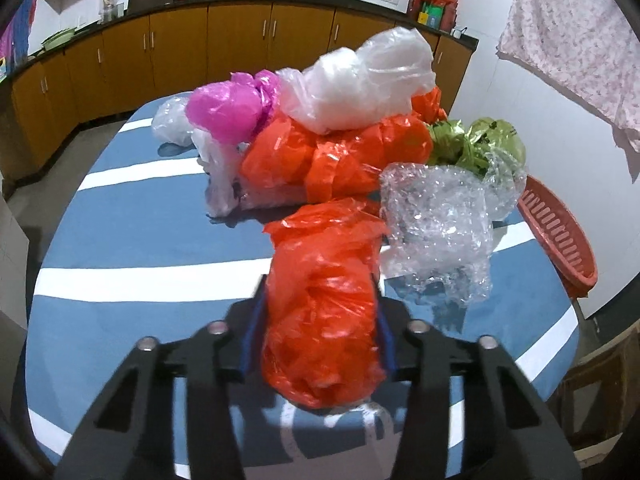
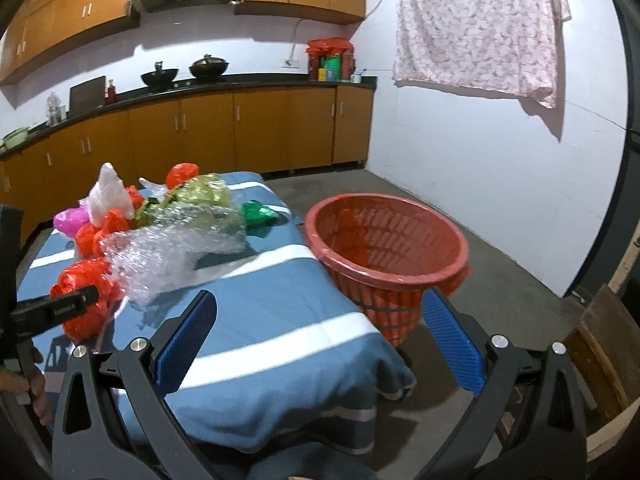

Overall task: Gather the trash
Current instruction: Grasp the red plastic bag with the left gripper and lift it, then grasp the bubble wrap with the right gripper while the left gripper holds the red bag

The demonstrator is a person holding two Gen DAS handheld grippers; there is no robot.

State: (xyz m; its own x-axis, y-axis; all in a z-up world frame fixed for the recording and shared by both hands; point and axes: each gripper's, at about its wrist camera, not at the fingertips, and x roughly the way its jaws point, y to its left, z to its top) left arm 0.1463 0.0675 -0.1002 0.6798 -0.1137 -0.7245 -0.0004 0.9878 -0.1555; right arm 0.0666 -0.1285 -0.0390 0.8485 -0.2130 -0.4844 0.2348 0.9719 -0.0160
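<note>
A crumpled orange plastic bag (image 1: 324,300) lies at the near end of the pile on the blue-and-white striped tablecloth (image 1: 140,240). My left gripper (image 1: 318,292) is shut on it, its blue pads pressed into both sides. Beyond it lie clear bubble wrap (image 1: 436,220), a big orange bag (image 1: 340,160), a white bag (image 1: 360,84), a pink bag (image 1: 228,112) and green wrap (image 1: 480,140). My right gripper (image 2: 320,300) is open over the table's corner, with nothing between its fingers. The red slatted basket (image 2: 400,276) stands just off the table's right edge.
Wooden kitchen cabinets (image 2: 208,128) under a dark counter with two woks run along the back wall. A flowered cloth (image 2: 480,24) hangs on the right wall. Bare concrete floor (image 2: 500,248) lies around the basket. Wooden boards (image 2: 600,352) lean at the right.
</note>
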